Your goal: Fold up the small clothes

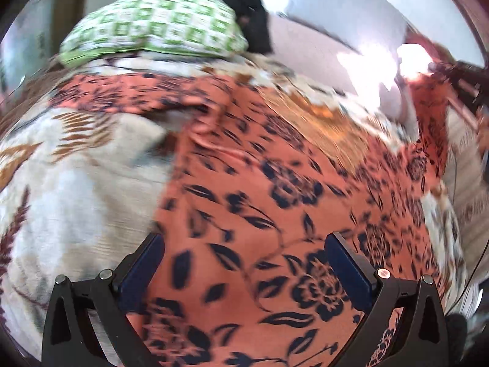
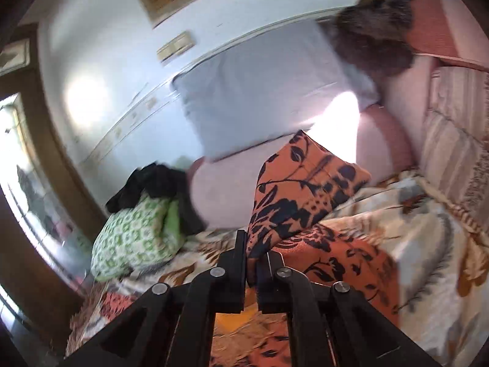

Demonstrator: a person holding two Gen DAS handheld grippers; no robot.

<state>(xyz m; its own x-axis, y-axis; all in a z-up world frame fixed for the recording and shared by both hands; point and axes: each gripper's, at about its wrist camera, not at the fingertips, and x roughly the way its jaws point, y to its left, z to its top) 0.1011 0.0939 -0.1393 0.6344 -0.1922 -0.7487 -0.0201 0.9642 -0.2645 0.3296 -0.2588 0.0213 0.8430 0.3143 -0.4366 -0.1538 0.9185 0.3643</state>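
Observation:
An orange garment with a dark floral print [image 1: 259, 183] lies spread on a patterned bedspread [image 1: 76, 183]. In the left wrist view my left gripper [image 1: 244, 238] hovers just above it, its jaws wide open with only flat cloth showing between the blue pads. In the right wrist view my right gripper [image 2: 256, 250] is shut on one edge of the orange garment [image 2: 299, 189]. That pinched part stands up above the bed as a raised flap, and the rest trails down onto the bedspread [image 2: 412, 229]. Both views are motion-blurred.
A green-and-white checked bundle [image 1: 152, 27] [image 2: 134, 235] lies at the far side of the bed with a black cloth [image 1: 244, 0] [image 2: 146, 183] on it. A grey pillow [image 2: 259, 91] leans against the wall beside a brown fuzzy item [image 2: 376, 36]. A window is at the left.

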